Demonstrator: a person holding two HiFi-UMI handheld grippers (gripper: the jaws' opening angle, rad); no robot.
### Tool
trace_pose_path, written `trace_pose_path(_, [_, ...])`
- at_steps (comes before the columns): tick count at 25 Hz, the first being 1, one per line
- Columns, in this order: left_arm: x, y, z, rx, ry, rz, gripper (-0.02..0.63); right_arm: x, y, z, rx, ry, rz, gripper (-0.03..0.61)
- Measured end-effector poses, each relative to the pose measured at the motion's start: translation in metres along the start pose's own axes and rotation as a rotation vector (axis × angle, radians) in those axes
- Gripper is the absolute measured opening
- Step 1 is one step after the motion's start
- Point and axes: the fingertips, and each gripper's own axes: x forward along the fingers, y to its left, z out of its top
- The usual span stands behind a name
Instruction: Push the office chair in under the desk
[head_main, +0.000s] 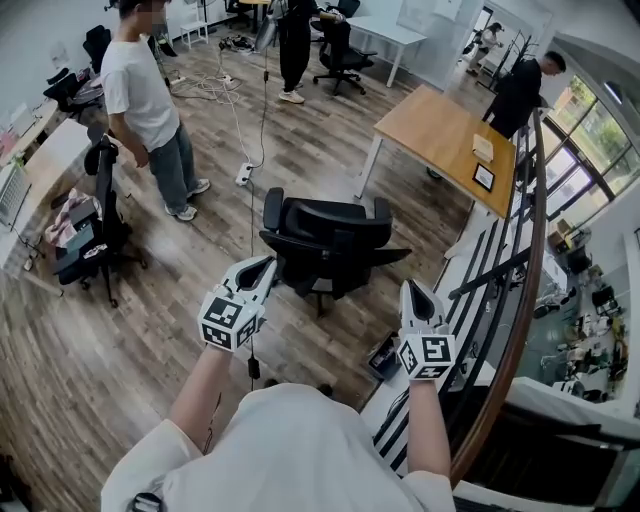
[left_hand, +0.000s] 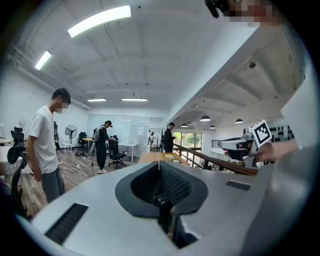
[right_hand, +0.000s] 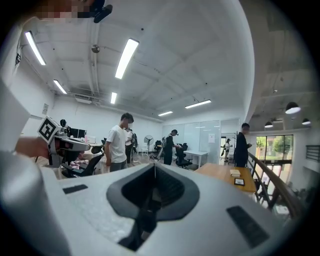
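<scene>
A black office chair (head_main: 325, 240) stands on the wood floor in the head view, its back toward me, well short of the wooden desk (head_main: 440, 135) at the upper right. My left gripper (head_main: 263, 264) hovers just in front of the chair's left side, apart from it, shut and empty. My right gripper (head_main: 413, 288) hangs beside the chair's right armrest, also shut with nothing in it. Neither gripper view shows the chair. The left gripper (left_hand: 160, 164) and the right gripper (right_hand: 153, 169) both point level across the room, toward the desk (right_hand: 225, 172).
A person in a white shirt (head_main: 150, 100) stands at the left, near another black chair (head_main: 100, 220). A cable and power strip (head_main: 243, 176) lie on the floor beyond the chair. A curved wooden railing (head_main: 520, 300) runs along the right. A dark box (head_main: 384, 355) sits by my feet.
</scene>
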Motion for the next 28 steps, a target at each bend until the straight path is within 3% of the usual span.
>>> trace_pose_path(5, [0.0,0.009,-0.001,0.002,-0.002,-0.023,0.062,0.0,0.005,-0.003,0.014,0.009,-0.039,0.021])
trace_pose_path(10, [-0.005,0.02,-0.009,-0.009,0.0,-0.029,0.173,-0.004,0.012,-0.01,0.03,0.015,-0.071,0.139])
trace_pose_path(13, [-0.009,0.026,-0.012,-0.013,0.004,-0.04,0.184,-0.005,0.018,-0.013,0.032,0.027,-0.08,0.175])
trace_pose_path(28, [0.023,0.045,-0.029,-0.034,0.04,-0.053,0.191,0.026,0.007,-0.034,0.002,0.093,-0.082,0.175])
